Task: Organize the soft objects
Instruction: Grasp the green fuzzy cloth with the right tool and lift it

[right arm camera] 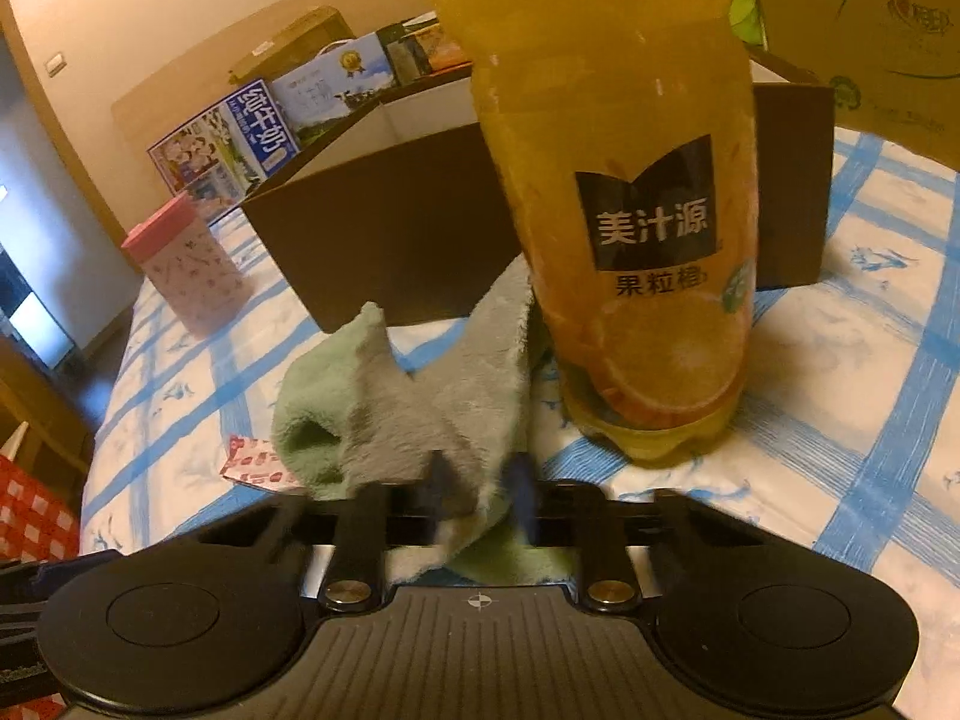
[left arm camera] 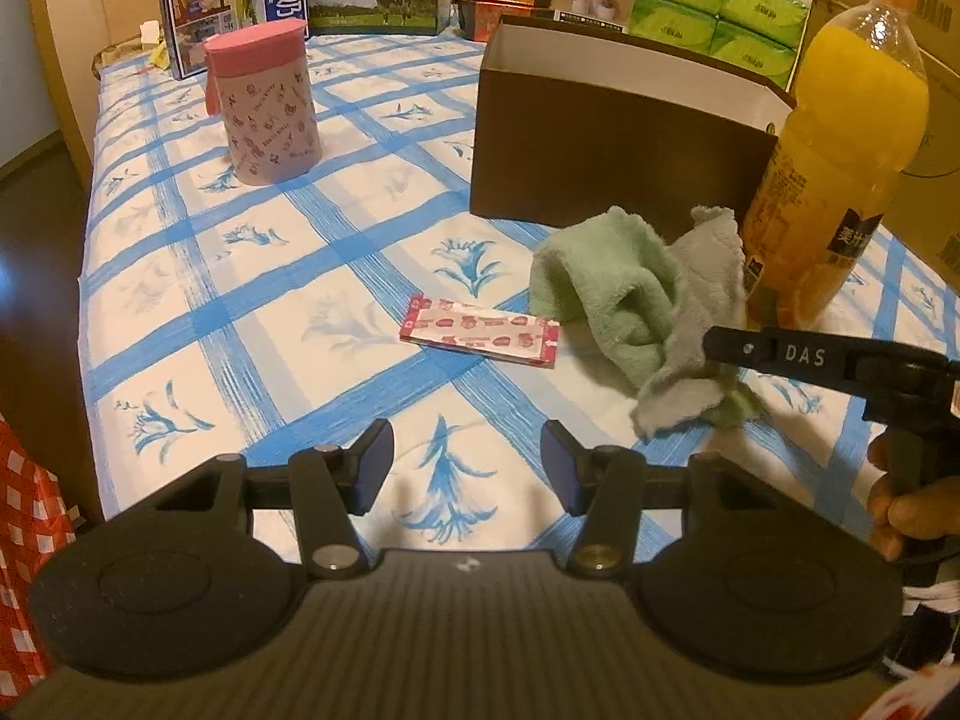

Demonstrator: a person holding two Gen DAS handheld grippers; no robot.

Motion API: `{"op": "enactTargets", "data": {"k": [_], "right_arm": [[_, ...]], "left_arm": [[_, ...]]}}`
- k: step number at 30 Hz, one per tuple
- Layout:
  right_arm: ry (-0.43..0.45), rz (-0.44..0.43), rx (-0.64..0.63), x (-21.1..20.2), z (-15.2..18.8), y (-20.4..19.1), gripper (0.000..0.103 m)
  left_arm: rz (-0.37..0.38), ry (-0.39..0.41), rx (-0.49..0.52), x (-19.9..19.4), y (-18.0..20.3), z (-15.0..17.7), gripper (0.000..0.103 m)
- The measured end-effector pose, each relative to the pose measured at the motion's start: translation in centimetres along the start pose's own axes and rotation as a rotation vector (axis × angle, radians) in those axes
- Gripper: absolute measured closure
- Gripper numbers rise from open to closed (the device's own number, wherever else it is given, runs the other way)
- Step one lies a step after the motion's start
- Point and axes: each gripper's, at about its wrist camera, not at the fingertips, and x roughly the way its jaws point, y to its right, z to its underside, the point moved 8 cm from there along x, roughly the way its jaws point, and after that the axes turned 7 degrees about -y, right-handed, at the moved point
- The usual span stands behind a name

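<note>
A crumpled green-and-grey cloth (left arm camera: 645,300) lies on the blue-checked tablecloth in front of a dark brown open box (left arm camera: 606,138). It also shows in the right wrist view (right arm camera: 432,408), where my right gripper (right arm camera: 477,489) is closed on its near corner. In the left wrist view the right gripper (left arm camera: 720,354) reaches in from the right onto the cloth. My left gripper (left arm camera: 467,468) is open and empty over the tablecloth, left of and nearer than the cloth.
An orange juice bottle (left arm camera: 840,144) stands right beside the cloth. A flat red-patterned packet (left arm camera: 480,330) lies left of it. A pink lidded canister (left arm camera: 264,102) stands at far left. Milk cartons and green tissue packs (left arm camera: 720,6) line the back.
</note>
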Motion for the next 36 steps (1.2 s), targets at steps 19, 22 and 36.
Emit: {"op": "enactTargets", "data": {"k": [19,22,36], "right_arm": [[0.344,-0.173,-0.229,-17.9,-2.7,-4.3,0.102],[0.398,-0.178,-0.218,-20.2,-3.9,-4.4,0.102],[0.042,-0.396,-0.005,-17.7,2.6,-5.2,0.102]], "left_arm": [[0.022,0.054,-0.009,-4.6,0.5,1.1,0.052],[0.031,0.071,-0.009,-5.4,0.8,0.9,0.052],[0.046,0.071,-0.005,-6.4,1.0,2.1,0.053]]}}
